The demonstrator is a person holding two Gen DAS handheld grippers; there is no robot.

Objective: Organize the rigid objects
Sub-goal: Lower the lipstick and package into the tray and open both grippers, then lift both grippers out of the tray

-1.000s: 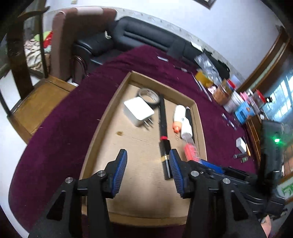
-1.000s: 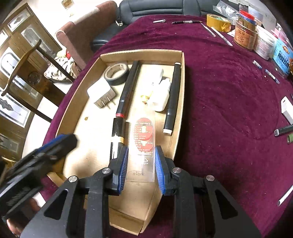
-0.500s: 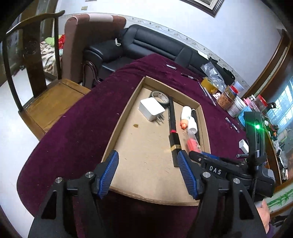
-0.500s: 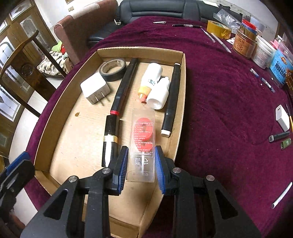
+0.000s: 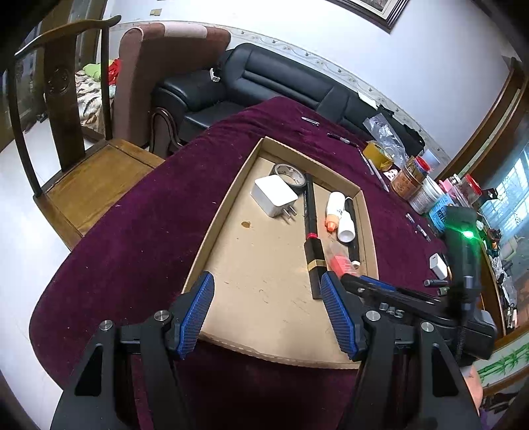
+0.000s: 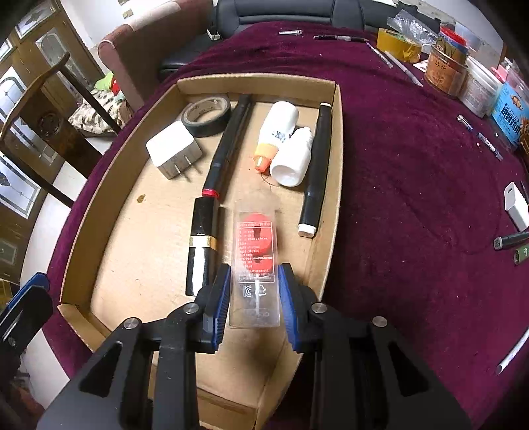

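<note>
Living room w/ round table under dark purple cloth, white walls.

Landmark = table. Black leather sofa right behind its far edge, against white wall w/ patterned border strip. Brown armchair w/ pale headrest band beside sofa, off table's far-left. Dark wooden chair, lighter seat, at table's left, on pale floor. Framed picture high on wall above sofa. Window w/ daylight past table's right side, wood trim near it. Glazed wooden doors beyond the chair.
</note>
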